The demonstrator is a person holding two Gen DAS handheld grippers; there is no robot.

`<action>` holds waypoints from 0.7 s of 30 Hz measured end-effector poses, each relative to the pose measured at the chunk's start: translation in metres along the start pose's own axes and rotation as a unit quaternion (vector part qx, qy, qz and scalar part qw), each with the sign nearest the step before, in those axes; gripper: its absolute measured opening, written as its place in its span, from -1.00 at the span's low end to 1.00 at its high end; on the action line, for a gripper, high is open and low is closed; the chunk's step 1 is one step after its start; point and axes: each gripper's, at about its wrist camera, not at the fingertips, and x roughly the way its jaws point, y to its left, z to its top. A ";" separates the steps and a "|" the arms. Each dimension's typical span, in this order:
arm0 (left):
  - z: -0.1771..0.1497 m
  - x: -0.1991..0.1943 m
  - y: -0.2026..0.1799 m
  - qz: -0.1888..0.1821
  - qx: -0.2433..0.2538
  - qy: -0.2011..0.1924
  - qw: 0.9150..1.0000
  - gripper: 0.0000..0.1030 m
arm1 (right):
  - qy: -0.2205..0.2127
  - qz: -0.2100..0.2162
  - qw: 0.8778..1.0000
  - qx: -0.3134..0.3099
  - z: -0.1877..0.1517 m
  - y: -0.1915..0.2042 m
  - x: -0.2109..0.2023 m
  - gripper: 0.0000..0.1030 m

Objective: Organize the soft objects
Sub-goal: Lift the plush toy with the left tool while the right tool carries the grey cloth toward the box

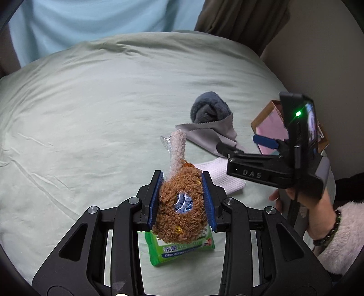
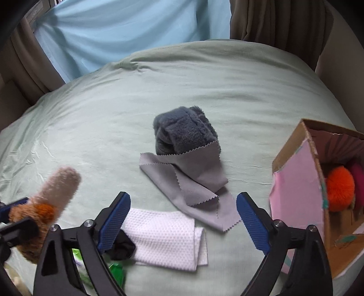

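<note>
My left gripper [image 1: 182,182] is shut on a brown plush drumstick toy [image 1: 180,205] with a pale fuzzy handle, held above the bed; the toy also shows at the left of the right wrist view [image 2: 45,205]. My right gripper [image 2: 183,218] is open and empty, low over a white waffle cloth [image 2: 163,239] and a grey cloth [image 2: 195,182]. A dark blue fleece bundle [image 2: 182,134] lies behind the grey cloth. A cardboard box [image 2: 295,193] with pink lining holds an orange pom-pom [image 2: 340,186].
The pale green bed cover [image 2: 113,125] fills both views. A green wipes packet [image 1: 179,248] lies under the left gripper. A small black item [image 2: 122,249] sits by the white cloth. Light blue curtain [image 2: 125,29] and brown curtain [image 2: 273,18] hang behind.
</note>
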 end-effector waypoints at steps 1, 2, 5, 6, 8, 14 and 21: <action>0.000 0.003 0.003 0.000 -0.001 -0.001 1.000 -0.40 | 0.011 0.001 1.000 -0.001 0.000 0.000 0.010 0.80; 0.001 0.005 0.006 0.001 -0.002 -0.002 1.000 -0.40 | 0.013 -0.004 1.000 -0.002 -0.001 0.001 0.017 0.80; 0.005 0.013 0.014 0.002 -0.004 -0.005 1.000 -0.40 | -0.001 -0.037 0.999 -0.014 -0.003 0.004 0.037 0.80; 0.006 0.016 0.017 0.002 -0.005 -0.005 1.000 -0.40 | 0.001 -0.039 0.999 -0.015 -0.003 0.004 0.046 0.80; 0.008 0.022 0.021 0.002 -0.007 -0.004 1.000 -0.40 | 0.012 -0.040 0.999 -0.015 -0.005 0.002 0.061 0.79; 0.012 0.030 0.025 0.002 -0.005 -0.002 1.000 -0.40 | -0.028 -0.043 0.998 -0.036 -0.007 0.008 0.054 -0.29; 0.017 0.019 0.019 0.002 -0.004 -0.011 1.000 -0.40 | -0.036 -0.024 0.997 -0.058 0.000 0.018 0.030 -0.77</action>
